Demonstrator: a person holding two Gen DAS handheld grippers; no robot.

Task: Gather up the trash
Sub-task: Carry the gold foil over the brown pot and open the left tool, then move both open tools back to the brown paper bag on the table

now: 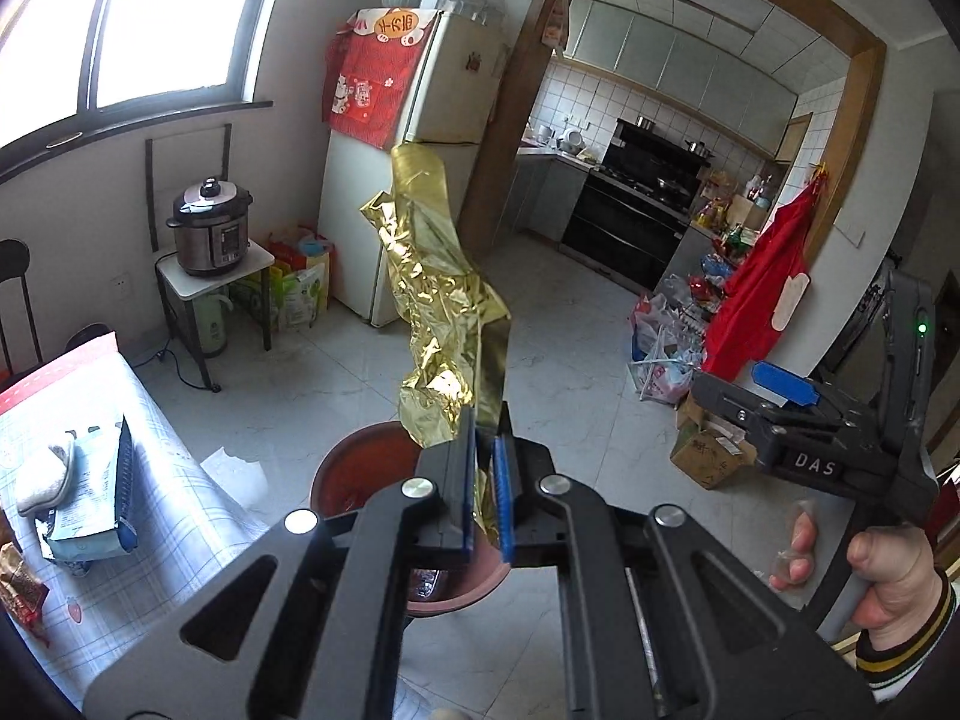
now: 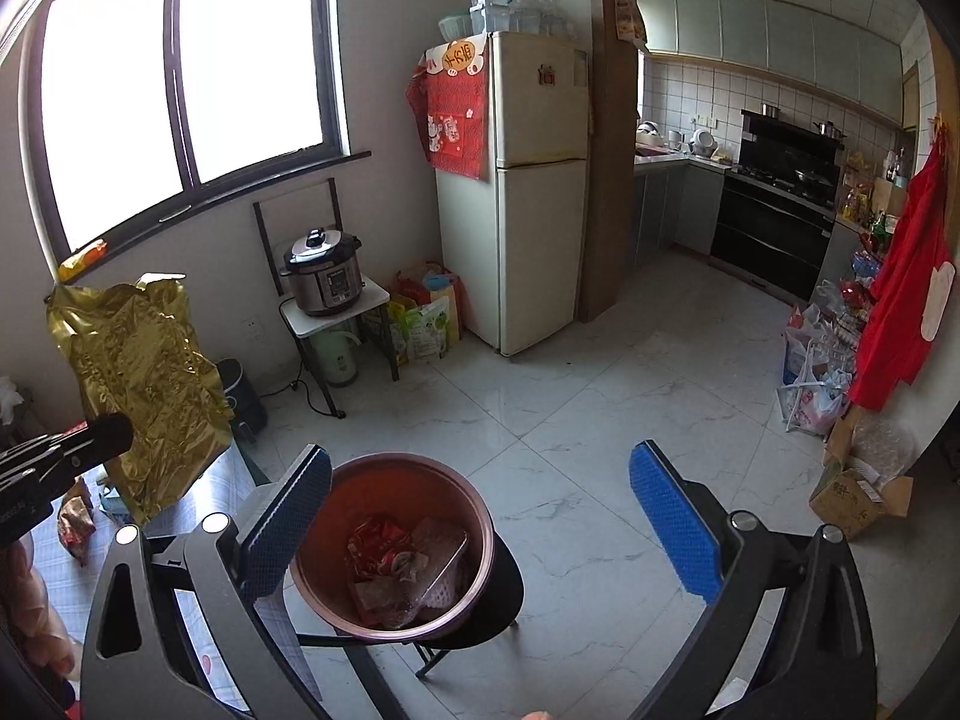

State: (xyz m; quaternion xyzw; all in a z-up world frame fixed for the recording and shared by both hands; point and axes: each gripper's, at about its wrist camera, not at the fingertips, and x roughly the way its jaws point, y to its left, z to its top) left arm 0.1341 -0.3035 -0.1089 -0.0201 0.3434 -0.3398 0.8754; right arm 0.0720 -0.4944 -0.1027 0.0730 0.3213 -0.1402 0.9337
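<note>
- Your left gripper (image 1: pixel 485 480) has its blue-padded jaws pinched nearly together on the lower end of a crumpled gold foil wrapper (image 1: pixel 441 294); the foil stands up from the pads, twisted and creased, with its top edge folded over.
- From the right wrist view, that same gold wrapper (image 2: pixel 144 390) hangs at the left of the picture, above the edge of the table with the checked cloth (image 2: pixel 60 576), and the dark tip of your left gripper (image 2: pixel 105 435) shows against it.
- Your right gripper (image 2: pixel 480 534) is spread wide and carries nothing; its two blue pads sit well apart, one on each side of the round reddish-brown trash bucket (image 2: pixel 336 600).
- That bucket stands on a black stool (image 2: pixel 510 585) on the pale marble-tile floor (image 2: pixel 600 420), and it already has crumpled red and clear wrappers (image 2: pixel 402 564) lying in its bottom.
- In the left wrist view the bucket (image 1: pixel 360 462) sits just behind and below the left jaws, partly hidden by them, so the foil is near the bucket but not in it.
- On the checked tablecloth (image 1: pixel 150 516) to your left lie a pale blue-and-white packet (image 1: pixel 90 498) and a red snack wrapper (image 1: pixel 21 591) at the edge.
- Your right hand (image 1: pixel 894 588), in a striped cuff, grips the handle of the right gripper at the right of that view.
</note>
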